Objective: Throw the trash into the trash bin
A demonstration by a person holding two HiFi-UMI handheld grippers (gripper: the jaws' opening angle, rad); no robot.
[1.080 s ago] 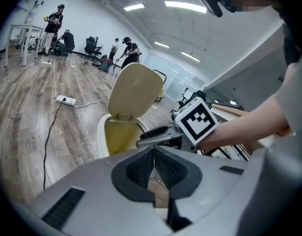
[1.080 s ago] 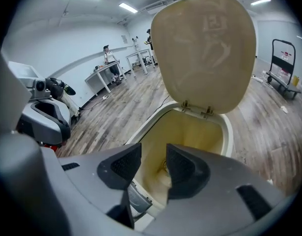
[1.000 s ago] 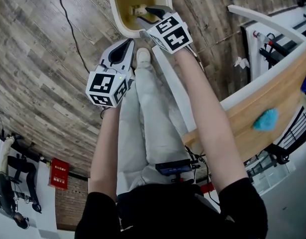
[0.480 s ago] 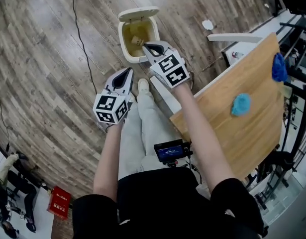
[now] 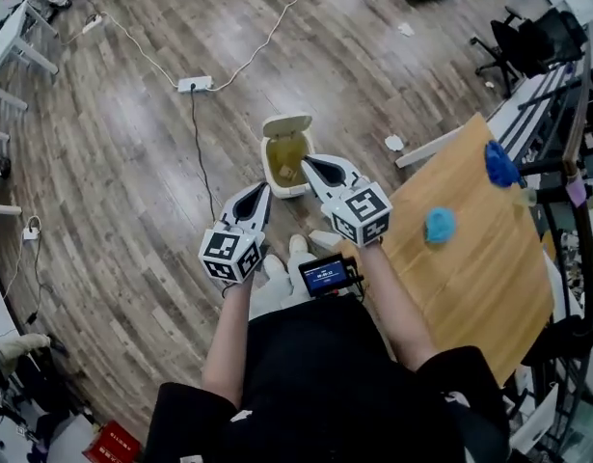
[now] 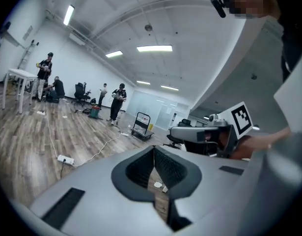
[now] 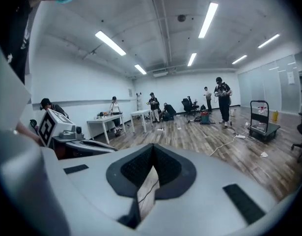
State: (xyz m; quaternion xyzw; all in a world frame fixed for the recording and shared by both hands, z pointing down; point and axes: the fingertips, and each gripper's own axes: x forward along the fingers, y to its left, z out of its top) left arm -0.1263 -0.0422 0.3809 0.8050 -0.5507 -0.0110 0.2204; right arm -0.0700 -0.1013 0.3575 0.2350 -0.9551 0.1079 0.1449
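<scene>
Both grippers have come up and away from the trash bin (image 5: 268, 165), which a second ago filled the top of the head view with the right gripper (image 5: 311, 163) reaching into its mouth. Now the bin stands well below on the wood floor (image 5: 113, 181), lid tipped back, and a small pale piece of trash (image 5: 288, 170) seems to lie inside it. The right gripper's jaws are closed with nothing between them, so that piece looks released and this drop done. The left gripper (image 5: 260, 190) is likewise closed and empty beside it. Two crumpled blue pieces (image 5: 439, 224) (image 5: 499, 163) sit on the wooden tabletop (image 5: 470, 268) to the person's right, well apart from the bin, so more trash probably waits to be fetched from there.
</scene>
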